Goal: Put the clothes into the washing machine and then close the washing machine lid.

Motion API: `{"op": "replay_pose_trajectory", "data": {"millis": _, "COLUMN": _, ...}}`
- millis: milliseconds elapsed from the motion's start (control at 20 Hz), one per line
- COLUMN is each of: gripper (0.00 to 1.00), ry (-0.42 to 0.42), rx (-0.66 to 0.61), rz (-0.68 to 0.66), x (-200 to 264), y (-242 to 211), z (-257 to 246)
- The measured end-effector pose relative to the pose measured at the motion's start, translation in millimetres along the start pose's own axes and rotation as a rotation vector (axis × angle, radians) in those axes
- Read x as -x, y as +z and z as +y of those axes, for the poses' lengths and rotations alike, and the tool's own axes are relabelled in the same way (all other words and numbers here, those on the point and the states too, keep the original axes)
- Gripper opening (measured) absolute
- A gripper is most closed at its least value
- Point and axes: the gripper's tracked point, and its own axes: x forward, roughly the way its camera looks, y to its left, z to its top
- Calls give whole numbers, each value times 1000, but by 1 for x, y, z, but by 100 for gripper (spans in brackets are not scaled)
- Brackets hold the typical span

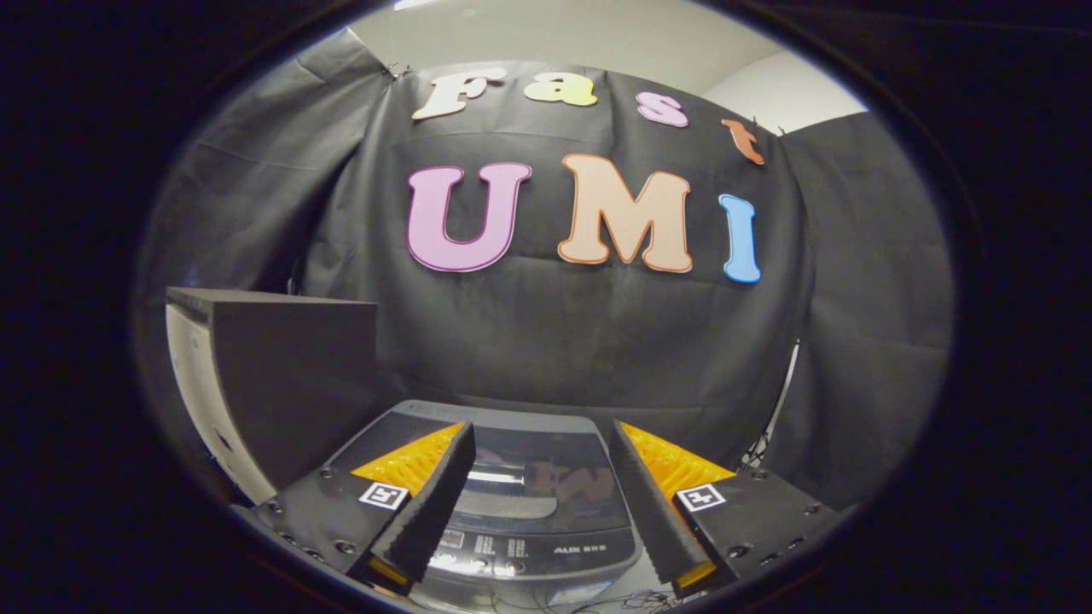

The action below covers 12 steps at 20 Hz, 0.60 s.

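Note:
A grey top-loading washing machine [529, 503] stands below and just ahead of my gripper [542, 443]. Its dark glossy lid [537, 477] lies flat and shut, reflecting the wall. The control panel [512, 546] with buttons runs along the edge nearest me. My fingers [435, 495] are spread wide apart above the lid, one on each side of it, with nothing between them. No clothes can be seen in this view.
A dark box-shaped cabinet [281, 375] with a pale side stands left of the machine. Black cloth hangs behind and to the right. Cables [768, 426] hang down at the right of the machine.

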Motion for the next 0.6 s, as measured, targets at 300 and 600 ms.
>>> {"op": "replay_pose_trajectory", "data": {"millis": 300, "gripper": 98, "ry": 1, "rx": 92, "rz": -64, "x": 52, "y": -44, "z": -24}}
{"op": "replay_pose_trajectory", "data": {"millis": 600, "gripper": 98, "ry": -13, "rx": 13, "rz": 4, "x": 93, "y": -92, "z": -43}}
